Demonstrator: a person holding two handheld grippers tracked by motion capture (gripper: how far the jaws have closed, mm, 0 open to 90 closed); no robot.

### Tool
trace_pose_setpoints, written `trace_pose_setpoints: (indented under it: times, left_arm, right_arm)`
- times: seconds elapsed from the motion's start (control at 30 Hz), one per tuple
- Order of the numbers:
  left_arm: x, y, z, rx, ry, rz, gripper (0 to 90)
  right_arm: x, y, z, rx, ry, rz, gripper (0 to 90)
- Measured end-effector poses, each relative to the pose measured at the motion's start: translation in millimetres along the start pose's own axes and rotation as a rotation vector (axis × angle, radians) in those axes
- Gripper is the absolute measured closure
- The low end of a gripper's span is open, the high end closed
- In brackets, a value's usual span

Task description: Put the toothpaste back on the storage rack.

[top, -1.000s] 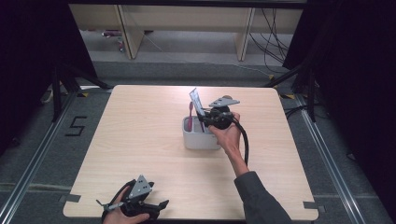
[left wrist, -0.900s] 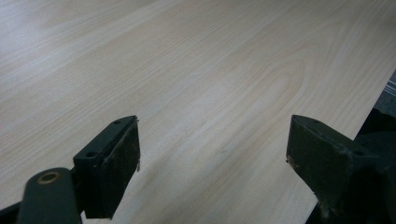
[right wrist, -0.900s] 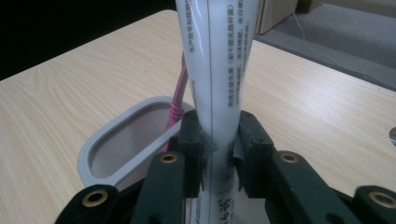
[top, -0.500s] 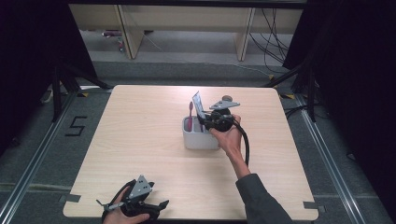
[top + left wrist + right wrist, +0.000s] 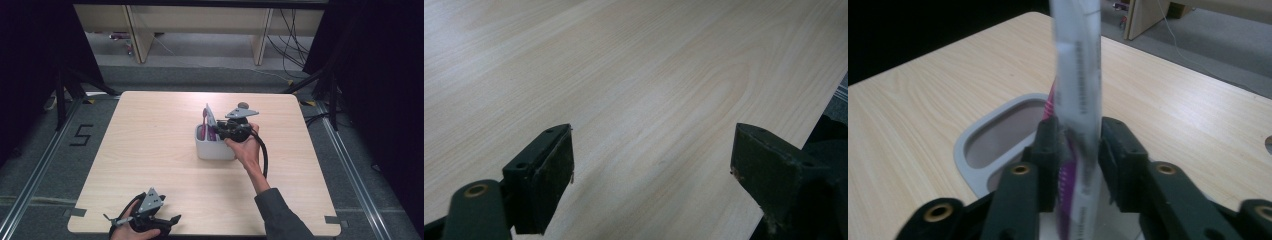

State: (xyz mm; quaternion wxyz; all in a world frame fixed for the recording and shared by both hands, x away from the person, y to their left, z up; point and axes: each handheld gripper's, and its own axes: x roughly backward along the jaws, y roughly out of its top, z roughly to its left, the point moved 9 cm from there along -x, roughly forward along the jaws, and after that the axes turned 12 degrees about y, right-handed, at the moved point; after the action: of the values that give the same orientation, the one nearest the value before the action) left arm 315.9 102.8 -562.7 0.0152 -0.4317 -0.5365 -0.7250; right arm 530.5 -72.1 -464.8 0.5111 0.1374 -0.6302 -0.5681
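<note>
Since the earlier frame, the packaged toothbrush (image 5: 208, 119) has sunk a little lower into the white holder (image 5: 214, 148) at mid-desk (image 5: 150, 145), leaning on its rim. With that pack between them, the right tool's (image 5: 1079, 145) jaws have just been opening and now stand slightly parted beside it. At the near edge, the left tool (image 5: 651, 165) rests with jaws wide apart, holding nothing.

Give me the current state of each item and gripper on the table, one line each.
Packaged toothbrush: upright in the holder, between the right jaws, which have just been opening.
Holder: upright on the table, open top.
Right gripper: jaws loosely around the package; a gap shows on one side.
Left gripper: jaws open, nothing between them.
</note>
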Motion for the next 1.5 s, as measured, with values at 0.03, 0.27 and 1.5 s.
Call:
trace_pose_setpoints:
  times: [0.03,0.27,1.5]
  left_arm:
    - [-0.1,-0.2,-0.1,-0.002,-0.004,0.002,16.9]
    - [-0.2,-0.5,-0.2,-0.004,-0.005,0.004,16.9]
    - [1.1,0.2,2.4,-0.002,0.010,0.001,16.9]
  right_arm:
    - [3.3,1.4,1.5,-0.009,0.001,0.002,65.9]
    - [8.1,-1.9,0.2,-0.011,0.006,0.002,54.8]
    - [70.3,-23.5,9.5,-0.049,0.009,-0.039,35.2]
